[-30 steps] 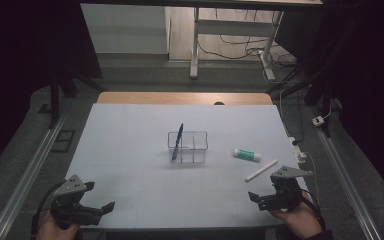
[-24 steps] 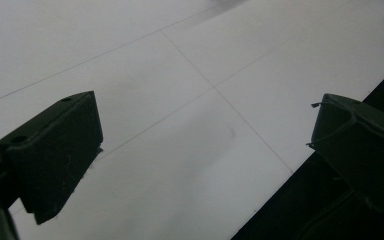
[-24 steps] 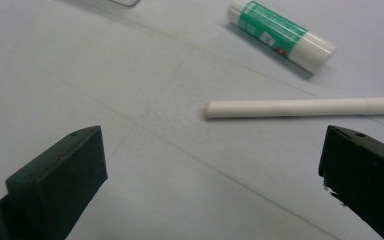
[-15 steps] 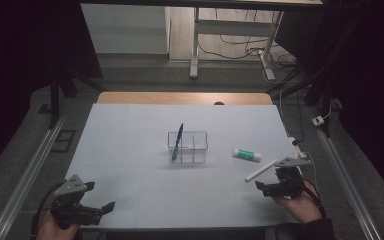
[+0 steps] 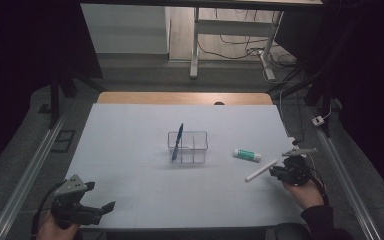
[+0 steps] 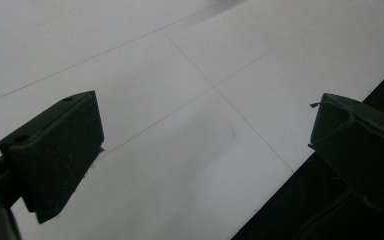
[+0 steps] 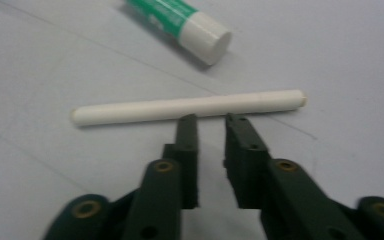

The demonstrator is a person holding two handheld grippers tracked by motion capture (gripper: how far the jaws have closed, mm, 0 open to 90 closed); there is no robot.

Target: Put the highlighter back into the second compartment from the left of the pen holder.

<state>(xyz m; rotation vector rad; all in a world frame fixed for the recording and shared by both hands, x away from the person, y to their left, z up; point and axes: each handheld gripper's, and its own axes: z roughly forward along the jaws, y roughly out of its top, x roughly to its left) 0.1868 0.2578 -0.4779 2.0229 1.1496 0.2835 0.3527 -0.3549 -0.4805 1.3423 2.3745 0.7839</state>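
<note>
A white stick (image 5: 260, 170) lies on the white table sheet (image 5: 130, 130) at the right, with a green-and-white glue stick (image 5: 247, 155) just beyond it. My right gripper (image 5: 276, 173) sits at the stick's right end. In the right gripper view its jaws (image 7: 211, 118) have just been closing and stand almost together with nothing between them, their tips right at the white stick (image 7: 190, 106); the glue stick (image 7: 180, 20) lies farther off. My left gripper (image 5: 102, 209) rests at the near left edge, its jaws wide open (image 6: 205, 145) over bare sheet.
A clear divided container (image 5: 194, 148) stands mid-table with a blue pen (image 5: 178, 141) leaning upright in its left part. Metal rails run along both sides of the table, and a wooden edge (image 5: 180, 97) shows at the far end.
My right gripper has moved away from the person, up to the white stick's right end, and its jaws have gone from wide open to nearly together. The left gripper has stayed put.
</note>
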